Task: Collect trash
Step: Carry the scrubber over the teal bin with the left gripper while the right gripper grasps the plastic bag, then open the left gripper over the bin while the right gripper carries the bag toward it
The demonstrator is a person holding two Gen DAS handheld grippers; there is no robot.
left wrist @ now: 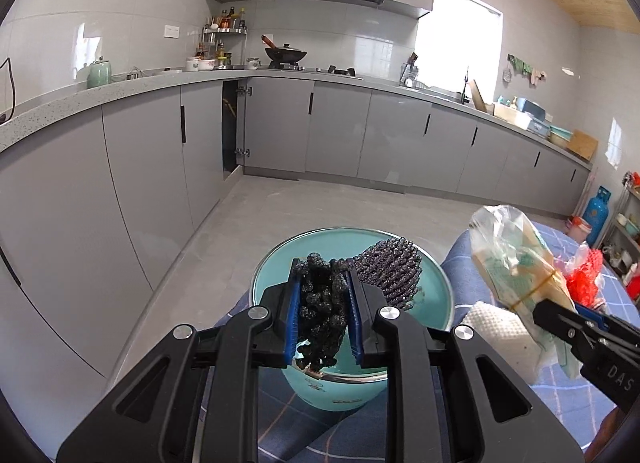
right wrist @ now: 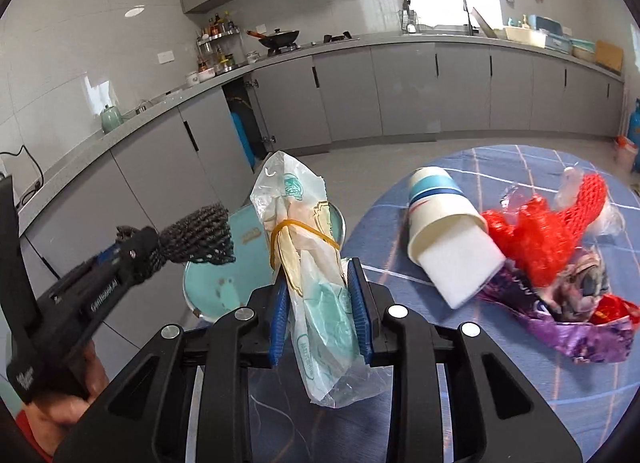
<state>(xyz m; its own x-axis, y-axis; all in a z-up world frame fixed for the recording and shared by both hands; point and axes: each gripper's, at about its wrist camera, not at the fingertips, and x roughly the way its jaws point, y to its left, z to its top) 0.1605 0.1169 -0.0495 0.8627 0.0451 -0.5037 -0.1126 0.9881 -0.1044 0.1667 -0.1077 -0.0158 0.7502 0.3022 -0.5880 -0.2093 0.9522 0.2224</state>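
— So, what is the left gripper (left wrist: 322, 275) holding?

— Its blue-padded fingers (left wrist: 291, 303) are pressing nearly together on a dark, knobbly steel-wool scrubber (left wrist: 384, 271), which is sticking out past the tips and hanging over the round teal bin (left wrist: 434, 303) with the pale rim.

— And the right gripper (right wrist: 320, 275)?

— Its fingers (right wrist: 360, 303) are clamping a crumpled clear plastic bag with green print and a yellow rubber band around it (right wrist: 308, 263). The bag is standing up between the pads and trailing below them, lifted off the counter, beside the bin rather than in it.

— Where is the rest of the trash sitting?

— It is lying on the round counter with the blue checked cloth (right wrist: 520, 383): a tipped white paper cup with blue stripes (right wrist: 440, 219), a white foam block (right wrist: 464, 267) touching the cup's mouth, a red foam net sleeve (right wrist: 552, 227) just beside them, and a shiny purple wrapper (right wrist: 560, 331) under the net. A folded white paper towel (left wrist: 504, 335) is resting near the bin.

— Is a person showing?

— Only a hand (right wrist: 76, 395) gripping the left gripper's handle.
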